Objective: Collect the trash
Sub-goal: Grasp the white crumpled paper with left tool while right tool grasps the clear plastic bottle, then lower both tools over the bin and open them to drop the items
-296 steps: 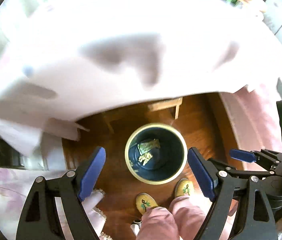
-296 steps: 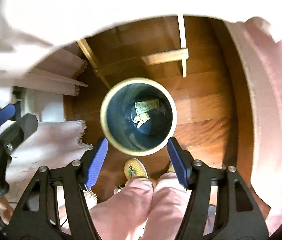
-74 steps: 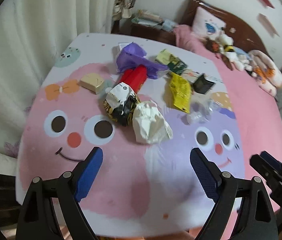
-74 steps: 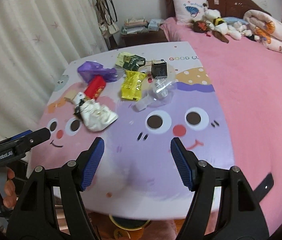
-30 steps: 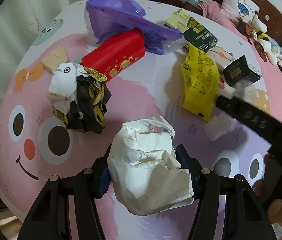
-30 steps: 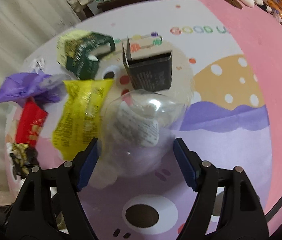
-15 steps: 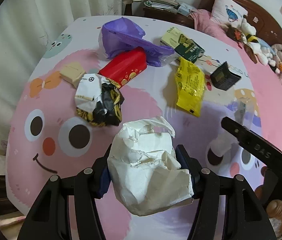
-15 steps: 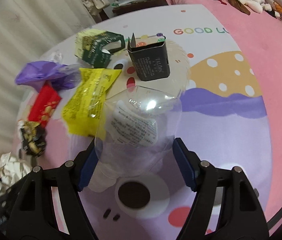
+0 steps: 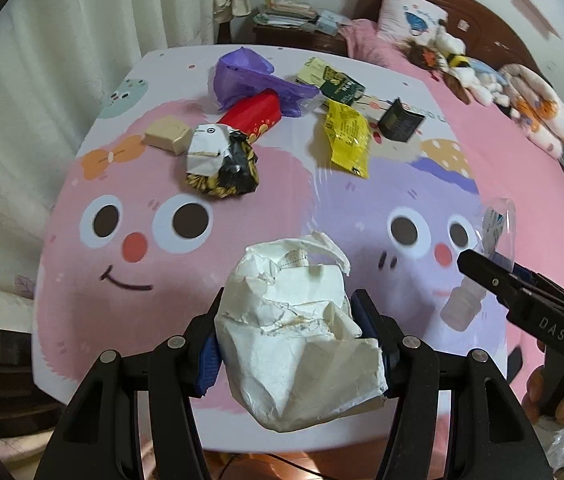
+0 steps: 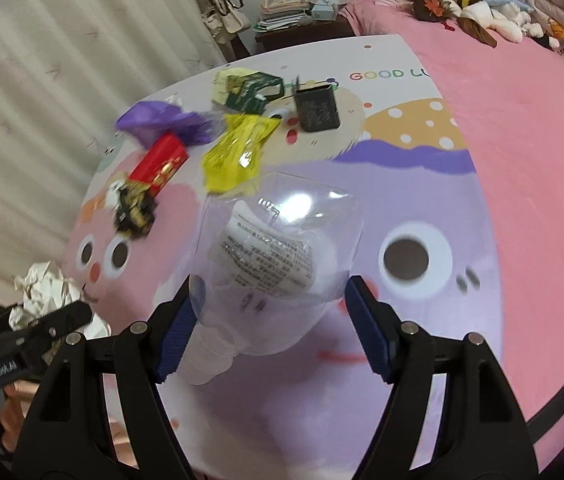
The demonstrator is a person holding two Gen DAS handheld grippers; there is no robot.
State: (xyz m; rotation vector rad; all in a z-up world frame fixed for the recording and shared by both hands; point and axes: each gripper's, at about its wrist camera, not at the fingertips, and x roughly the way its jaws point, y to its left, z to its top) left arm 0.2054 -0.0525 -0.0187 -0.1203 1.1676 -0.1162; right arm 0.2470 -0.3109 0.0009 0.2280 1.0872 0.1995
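Both grippers have lifted and drawn back from the counter [image 9: 362, 432] since half a second ago, so the remaining litter now sits higher and smaller in each frame. Left gripper [image 9: 296, 344] has its fingers closed on the crumpled white paper [image 9: 298, 344], low centre in its frame. Right gripper [image 10: 270, 332] pinches the clear plastic bottle [image 10: 274, 264] at its shoulder, neck angled toward the lower left. That thin, slick bottle could buckle and squirt out during the carry. Yellow wrapper [image 9: 347, 138], red packet [image 9: 252, 114] and purple bag [image 9: 250, 76] wait in the upper middle.
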